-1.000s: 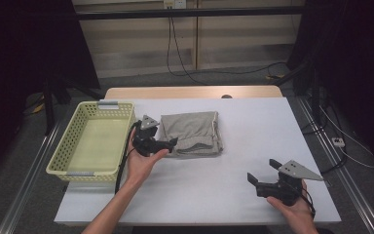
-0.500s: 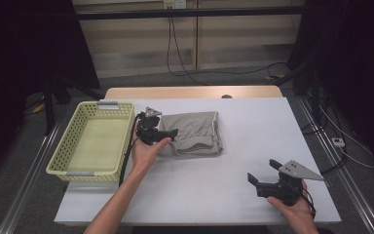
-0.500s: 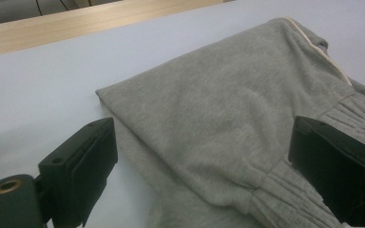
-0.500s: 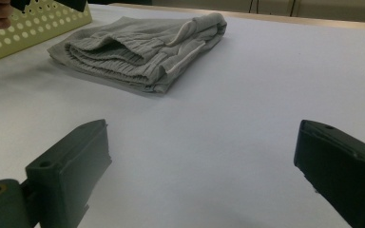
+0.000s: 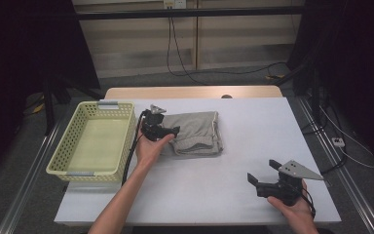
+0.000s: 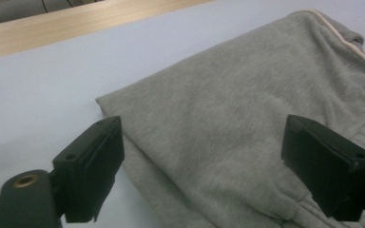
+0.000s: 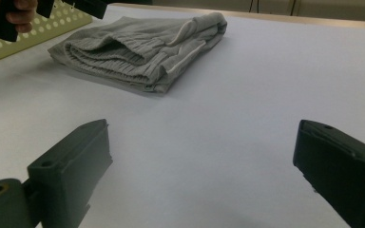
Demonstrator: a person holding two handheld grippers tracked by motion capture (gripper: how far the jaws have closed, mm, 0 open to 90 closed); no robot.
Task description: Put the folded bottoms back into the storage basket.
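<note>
High view: my left gripper [image 5: 161, 127] sits at the left edge of the folded grey cloth [image 5: 197, 132], which lies mid-table just right of the yellow basket [image 5: 93, 144]. My right gripper [image 5: 268, 178] waits near the right front corner of the table [image 5: 253, 126], well apart from the cloth.

Left gripper view: the jaws straddle the cloth's [image 6: 247, 128] near-left corner, one over bare table, the other over fabric. They have just been closing a little, yet they are unclenched, with cloth between them and no pad pressing it.

Right gripper view: these jaws stand wide apart with nothing between them. The cloth [image 7: 142, 45] lies far off to the left, the basket [image 7: 33, 28] beyond it, with my left hand [image 7: 14, 16] at the upper left.

I judge the step to be the approach for a pinch on the cloth's edge, likely for moving it to the basket. Next I would lower the left jaws over the folded layers and clamp all of them, or the stack may unfold when lifted.
</note>
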